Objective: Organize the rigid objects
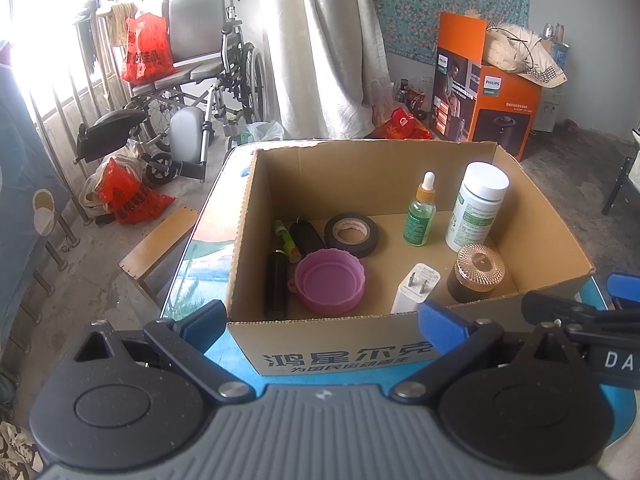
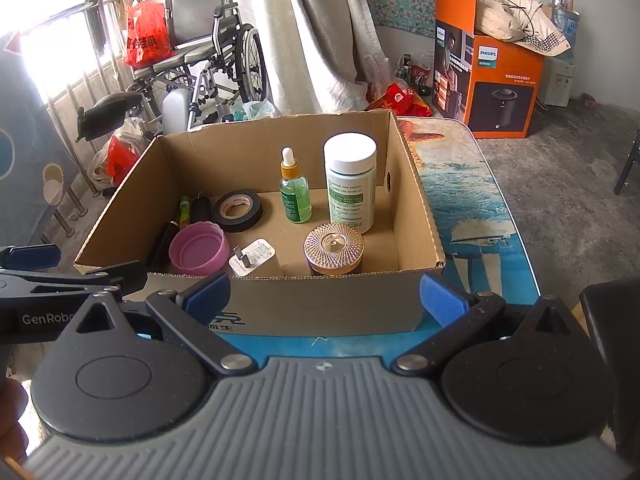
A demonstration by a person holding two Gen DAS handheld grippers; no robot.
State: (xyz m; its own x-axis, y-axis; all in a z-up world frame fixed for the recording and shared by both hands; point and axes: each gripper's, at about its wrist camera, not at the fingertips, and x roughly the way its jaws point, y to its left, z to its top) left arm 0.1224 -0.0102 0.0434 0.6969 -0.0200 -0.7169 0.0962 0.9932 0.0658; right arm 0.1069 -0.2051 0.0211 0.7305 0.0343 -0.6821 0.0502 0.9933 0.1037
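Both my left gripper (image 1: 322,328) and right gripper (image 2: 324,294) hang spread and empty just before the cardboard box (image 2: 416,200). Inside it already stand the white bottle (image 2: 350,182), dropper bottle (image 2: 295,196) and gold-lidded jar (image 2: 334,250), with the tape roll (image 2: 239,210), purple lid (image 2: 199,252) and charger (image 2: 252,260) lying beside them. I see nothing loose on the table (image 2: 472,216), so I judge the sorting nearly finished.

Left gripper (image 1: 322,322) jaws spread wide, nothing between the blue pads (image 1: 442,326). Right gripper (image 2: 324,294) same: wide apart, empty, level. Both sit side by side, each showing in the other's view.
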